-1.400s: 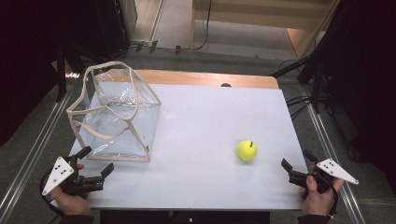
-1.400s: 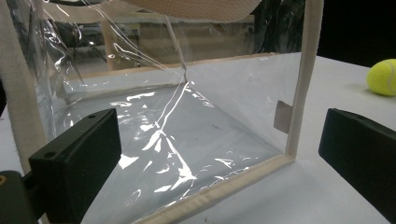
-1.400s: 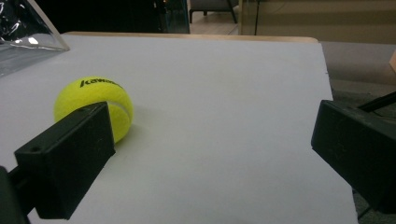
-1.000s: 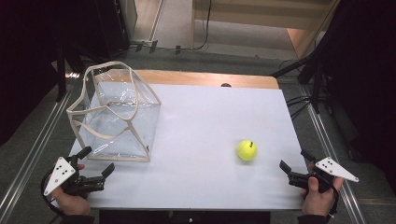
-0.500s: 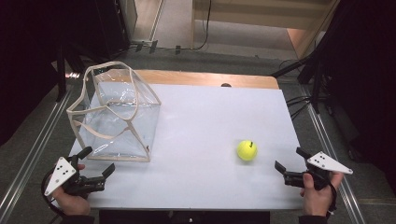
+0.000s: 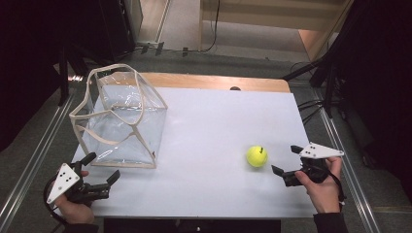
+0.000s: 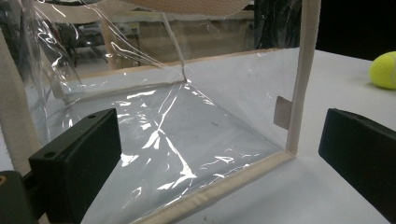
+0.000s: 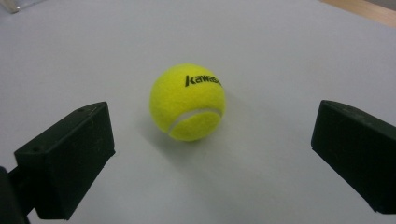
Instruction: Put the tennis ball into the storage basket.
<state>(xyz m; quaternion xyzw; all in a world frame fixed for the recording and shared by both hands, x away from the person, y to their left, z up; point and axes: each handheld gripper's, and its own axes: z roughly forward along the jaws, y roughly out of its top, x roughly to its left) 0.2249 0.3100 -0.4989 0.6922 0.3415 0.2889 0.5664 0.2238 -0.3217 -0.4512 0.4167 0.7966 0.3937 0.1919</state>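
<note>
A yellow tennis ball (image 6: pixel 256 156) lies on the white table (image 6: pixel 214 126), right of the middle; it also sits centred ahead of the right gripper's jaws (image 8: pixel 188 102) and at the far right edge of the left gripper view (image 7: pixel 384 70). My right gripper (image 6: pixel 286 162) stands open just right of the ball, apart from it. A clear plastic bag with beige trim (image 6: pixel 119 119) stands open-topped at the left. My left gripper (image 6: pixel 101 167) is open at the table's front left, facing the bag's near wall (image 7: pixel 177 130).
A wooden strip (image 6: pixel 214 81) borders the table's far edge. Metal floor rails (image 6: pixel 340 145) run along both sides. Dark stands and cables are beyond the right edge. Bare white tabletop lies between bag and ball.
My right gripper has moved left and forward toward the ball, and its jaws now frame it. The left gripper, bag and ball have stayed put.
</note>
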